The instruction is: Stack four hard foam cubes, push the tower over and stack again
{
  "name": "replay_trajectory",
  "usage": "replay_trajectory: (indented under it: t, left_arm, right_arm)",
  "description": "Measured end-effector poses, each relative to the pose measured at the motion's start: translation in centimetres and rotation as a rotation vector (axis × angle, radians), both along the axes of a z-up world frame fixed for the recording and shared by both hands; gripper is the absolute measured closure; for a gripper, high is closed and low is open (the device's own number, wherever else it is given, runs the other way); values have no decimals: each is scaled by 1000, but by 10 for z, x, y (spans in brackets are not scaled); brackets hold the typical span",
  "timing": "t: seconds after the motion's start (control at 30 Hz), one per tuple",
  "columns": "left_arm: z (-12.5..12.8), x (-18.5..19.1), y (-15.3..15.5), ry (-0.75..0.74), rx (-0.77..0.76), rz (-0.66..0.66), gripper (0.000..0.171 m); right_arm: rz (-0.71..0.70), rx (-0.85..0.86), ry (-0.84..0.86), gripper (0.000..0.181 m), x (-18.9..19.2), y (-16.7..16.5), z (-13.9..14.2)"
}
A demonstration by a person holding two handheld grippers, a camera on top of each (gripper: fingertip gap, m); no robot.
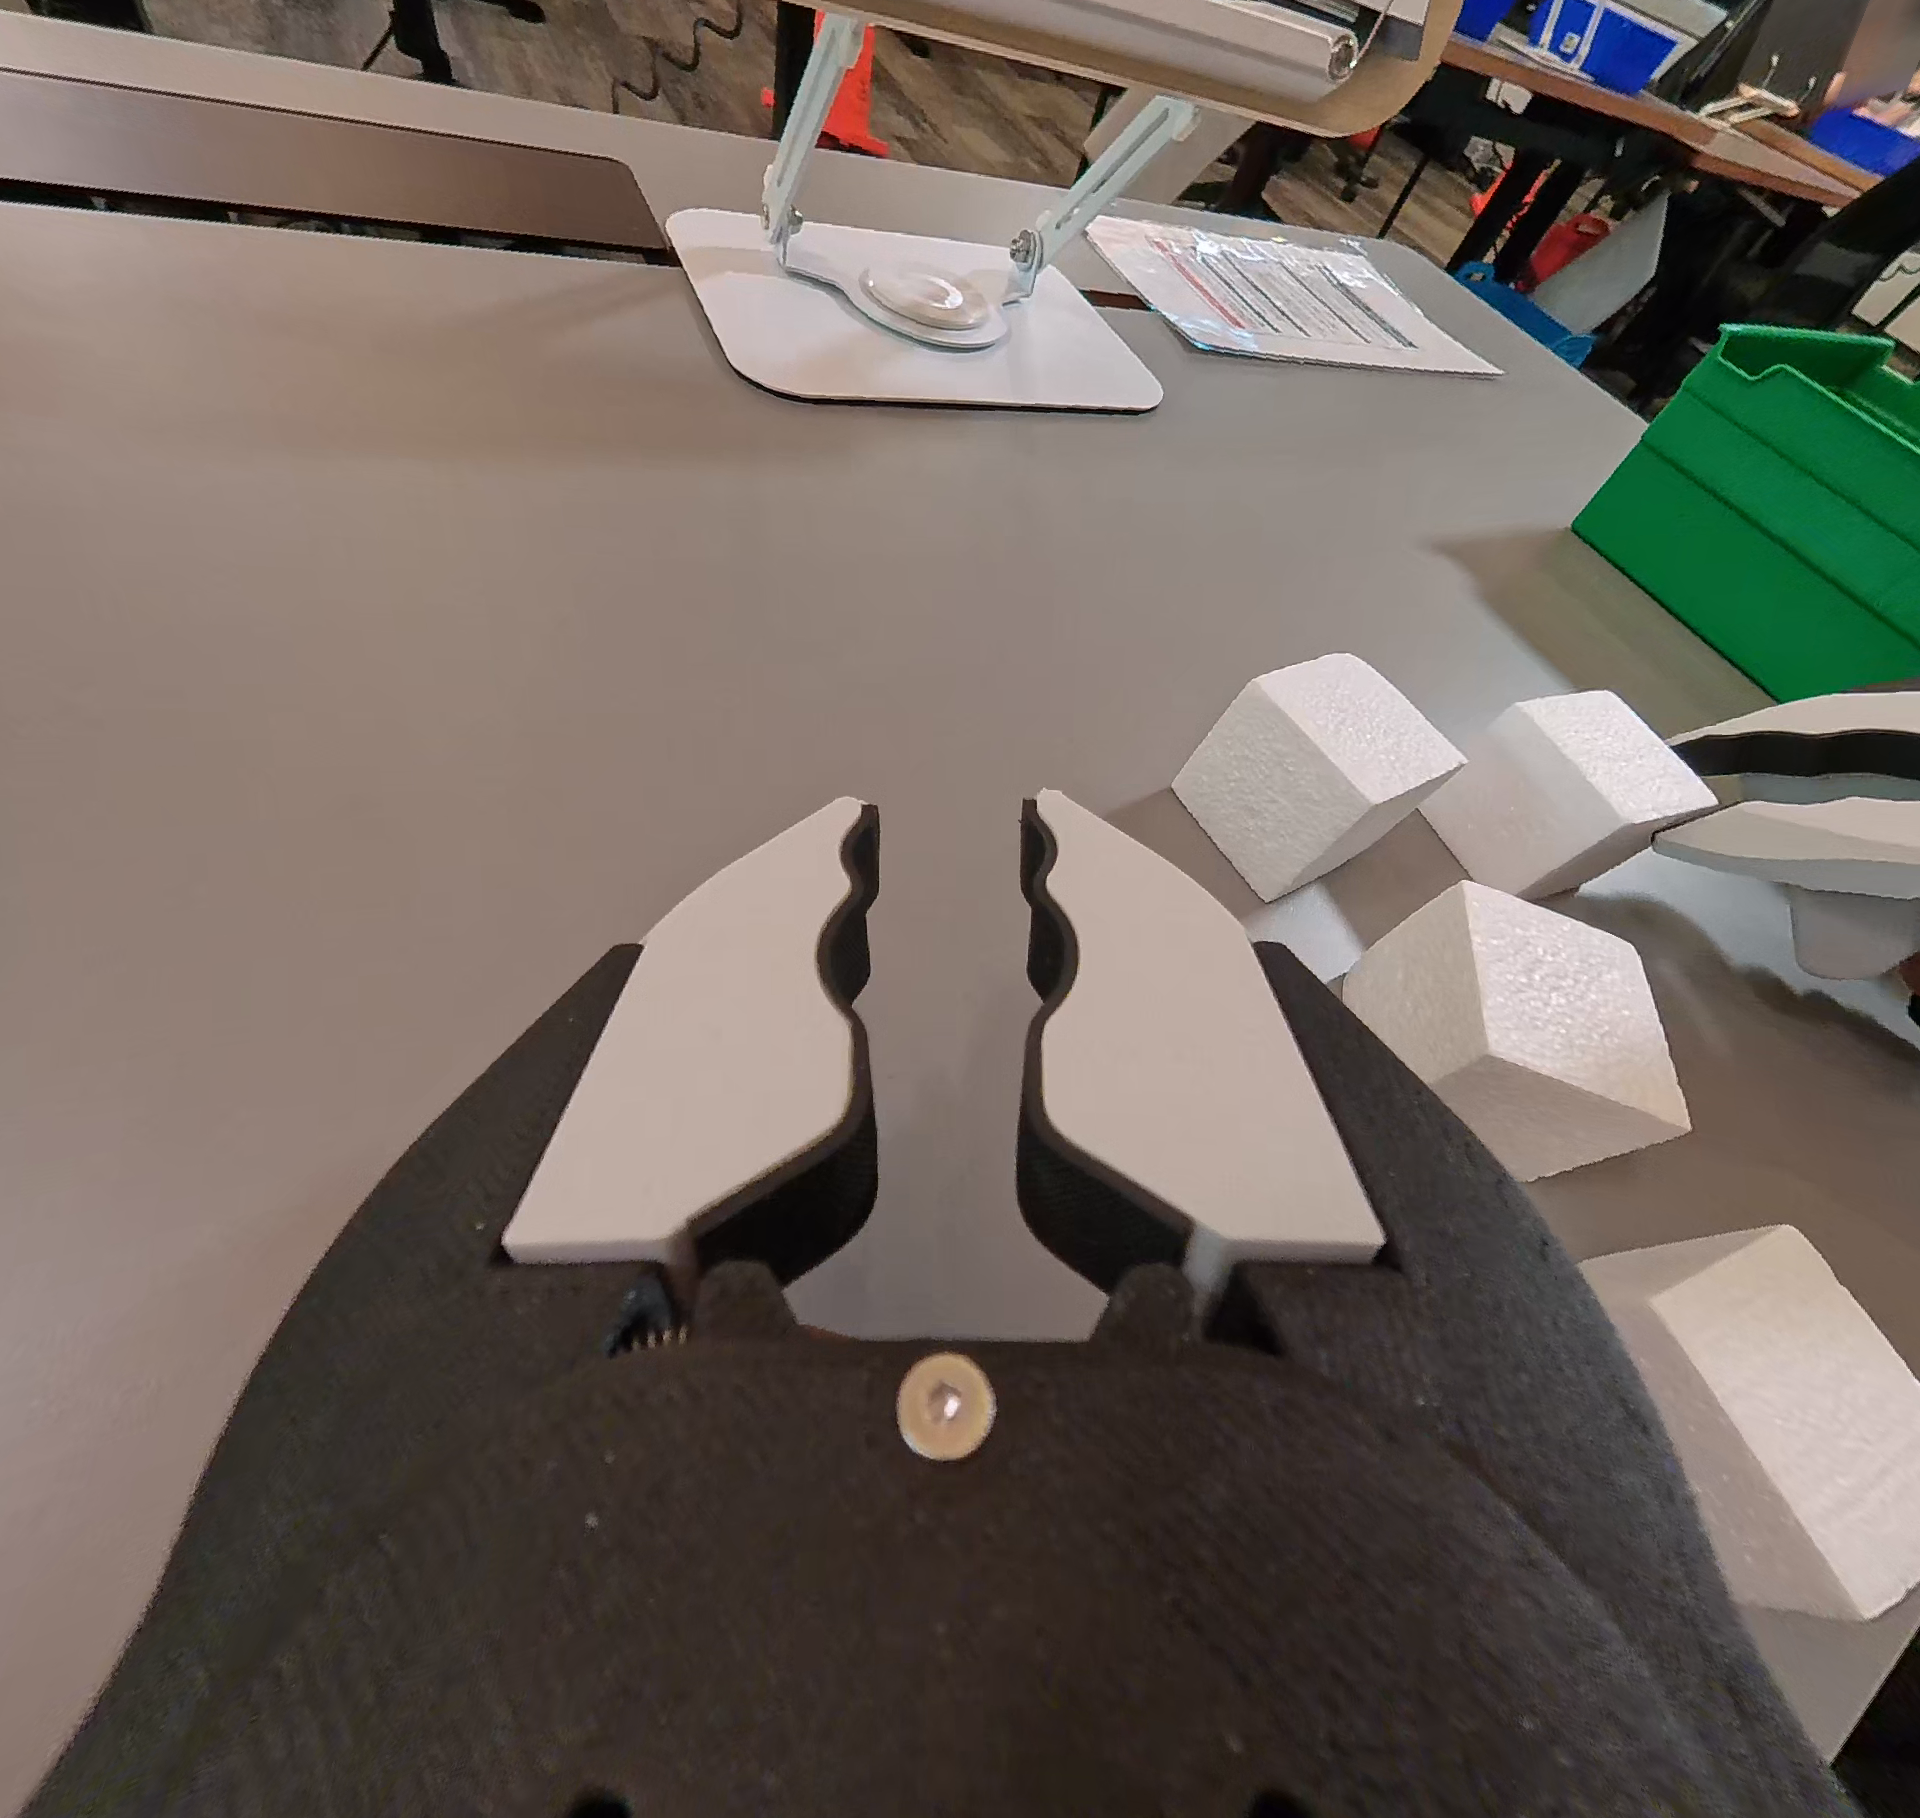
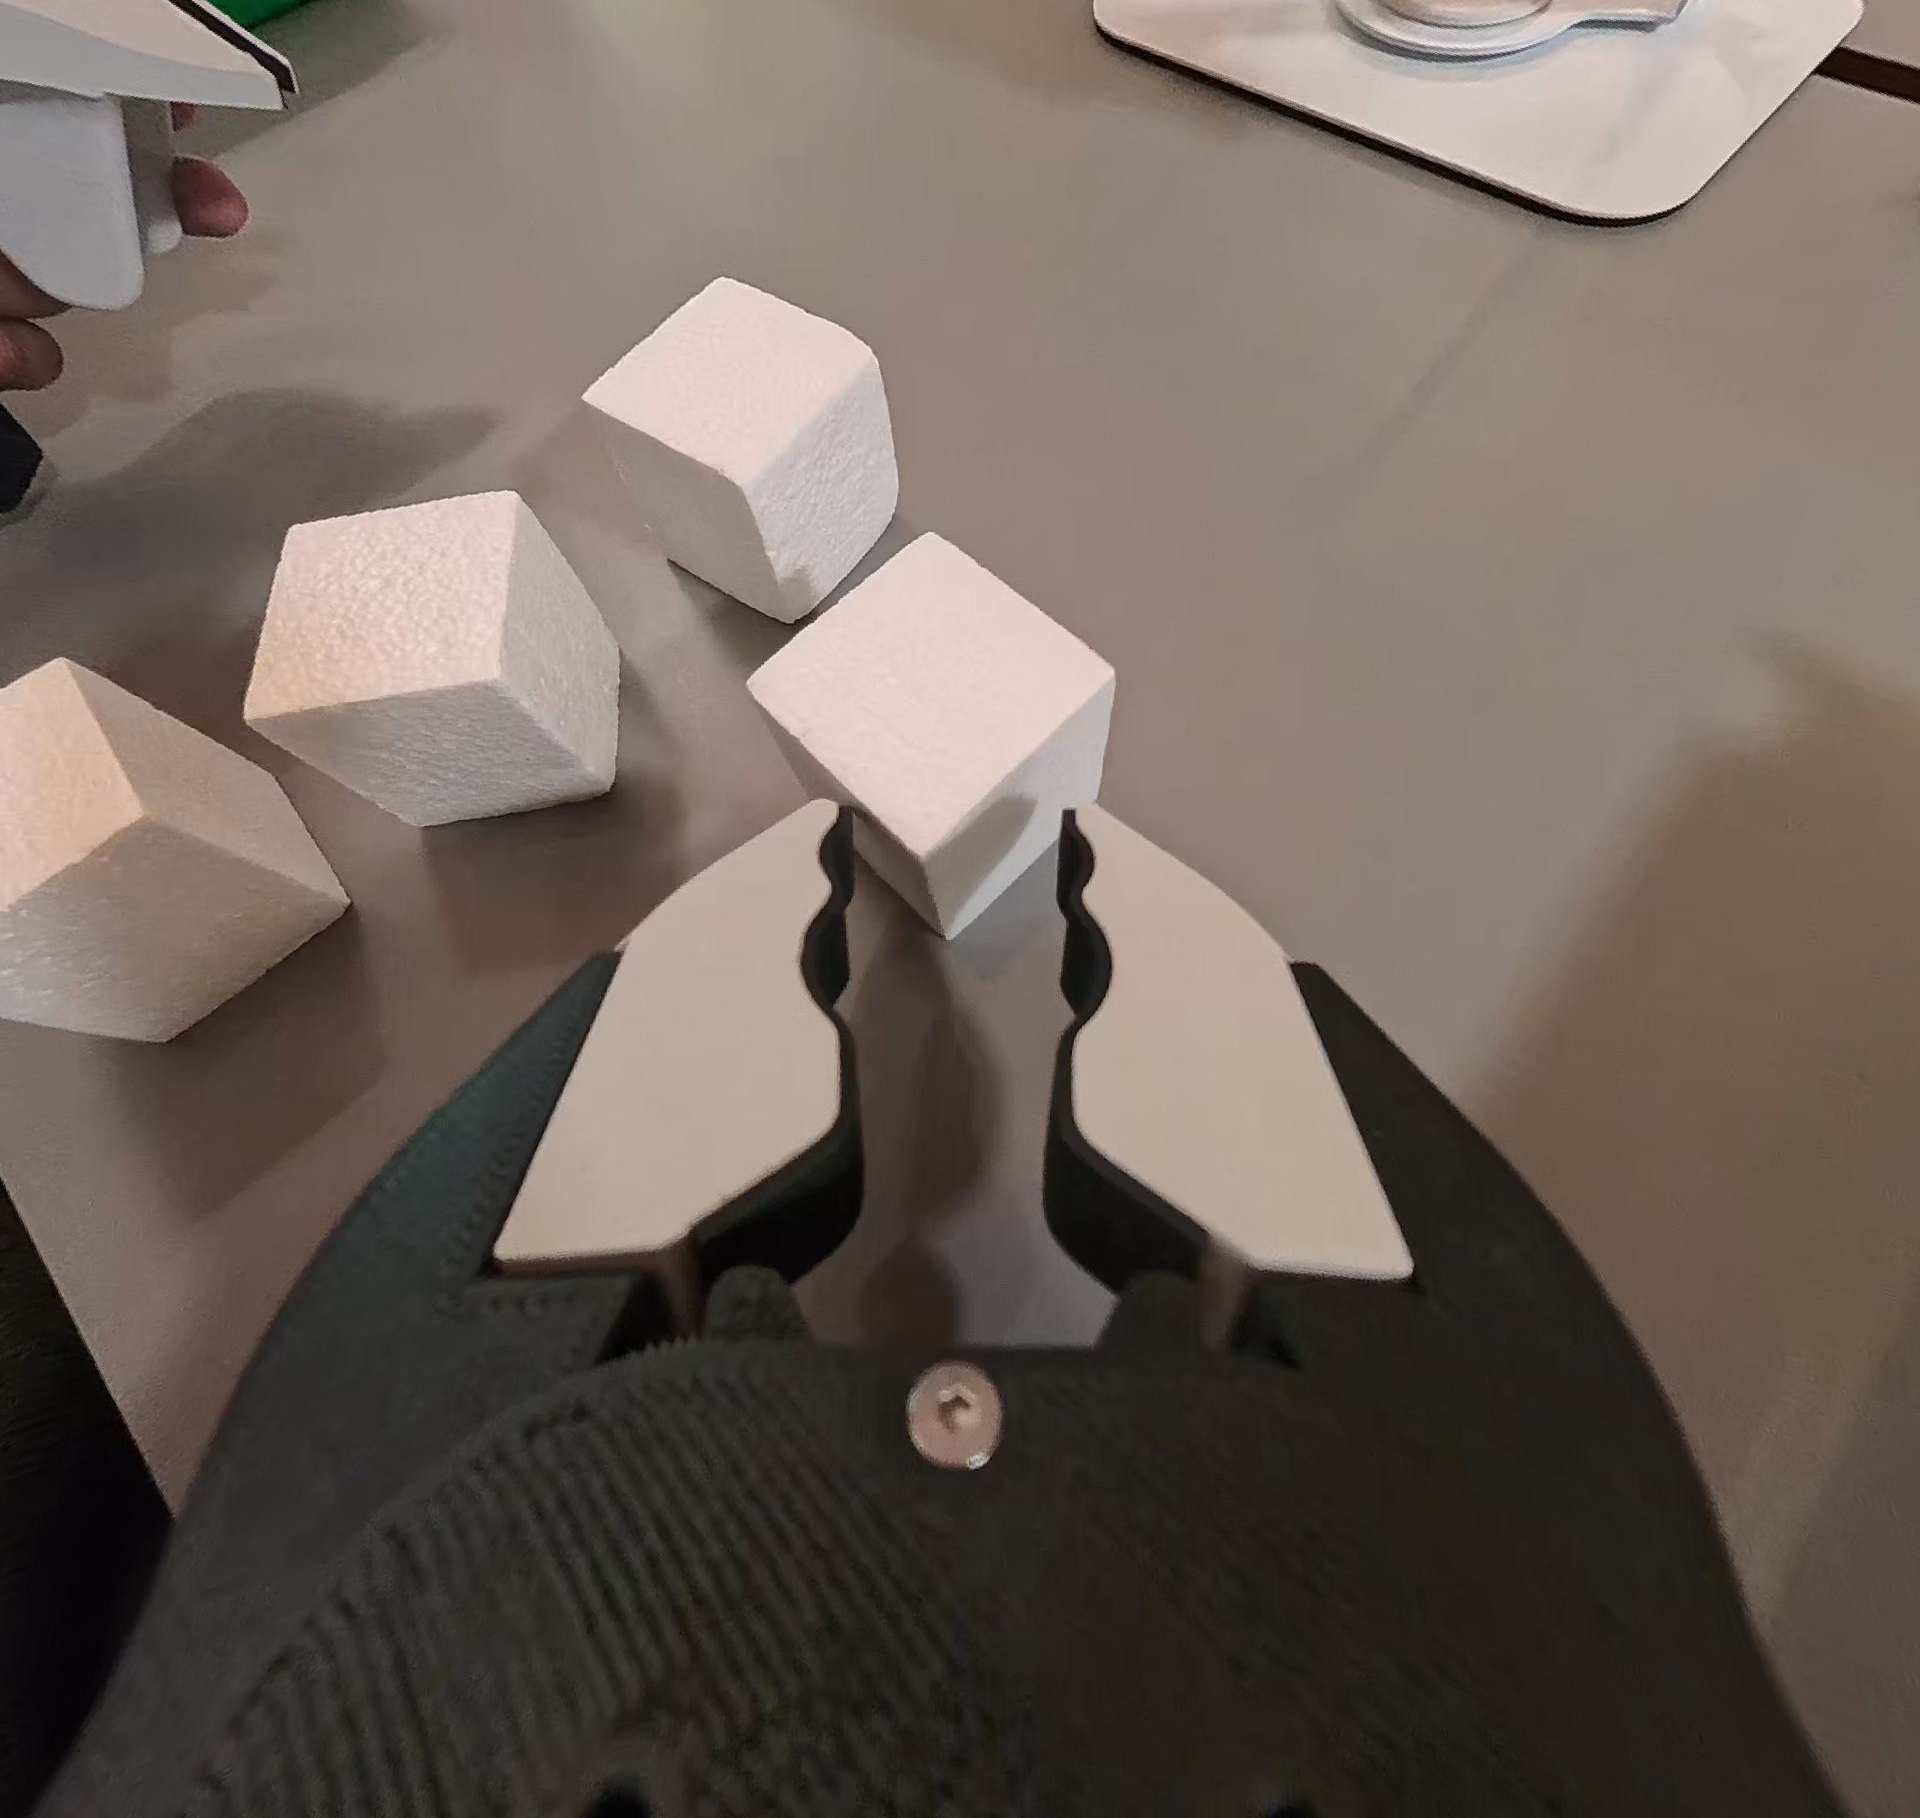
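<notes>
Several white foam cubes lie loose on the grey table (image 2: 1351,625). My right gripper (image 2: 954,825) is open, and the near corner of one foam cube (image 2: 935,719) sits between its fingertips without being clamped. Other cubes lie to its left (image 2: 436,646), far left (image 2: 125,833) and just behind (image 2: 748,438). My left gripper (image 1: 951,810) is open and empty over bare table, left of the cubes (image 1: 1314,760) (image 1: 1517,1020). The right gripper also shows at the right edge of the left wrist view (image 1: 1808,792).
A green plastic bin (image 1: 1787,521) stands at the table's right. A white stand base (image 1: 914,324) with metal arms and a laminated sheet (image 1: 1288,293) lie at the back. The left gripper and a hand show at the top left of the right wrist view (image 2: 135,54). Left tips to right tips: about 25 cm.
</notes>
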State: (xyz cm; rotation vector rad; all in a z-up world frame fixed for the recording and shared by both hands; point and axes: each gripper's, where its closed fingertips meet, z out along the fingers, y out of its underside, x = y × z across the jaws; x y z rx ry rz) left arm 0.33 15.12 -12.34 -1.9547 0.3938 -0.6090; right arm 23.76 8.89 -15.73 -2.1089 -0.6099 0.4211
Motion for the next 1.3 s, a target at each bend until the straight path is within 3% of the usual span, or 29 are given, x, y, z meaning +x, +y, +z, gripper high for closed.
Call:
replay_trajectory:
  t: [0.37,0.43,0.53,0.63,0.7,0.8,0.9,1.2,1.3]
  left_arm:
    - [-1,0,0,-1,-4,0,145]
    - [-1,0,0,-1,-5,-1,145]
    - [-1,-1,0,-1,-6,1,145]
    - [-1,-1,0,-9,-12,2,145]
    - [-2,1,0,-15,-21,-5,145]
    - [-3,2,0,-8,-22,-10,145]
    - [-3,1,0,-6,-20,-7,146]
    - [-3,1,0,-28,-37,-10,146]
    - [-4,2,0,-28,-40,-12,146]
  right_arm:
    - [-6,-2,0,143,1,1,0]
    - [-29,-13,-5,132,4,0,0]
    - [-56,55,35,116,-1,-6,25]
    - [-29,175,132,117,-22,-16,58]
    - [35,169,201,119,-47,-23,66]
    - [130,97,212,121,-81,-33,54]
    - [167,67,99,116,-96,-36,34]
    - [163,53,-68,117,-106,-35,5]
    - [168,79,-112,129,-106,-35,3]
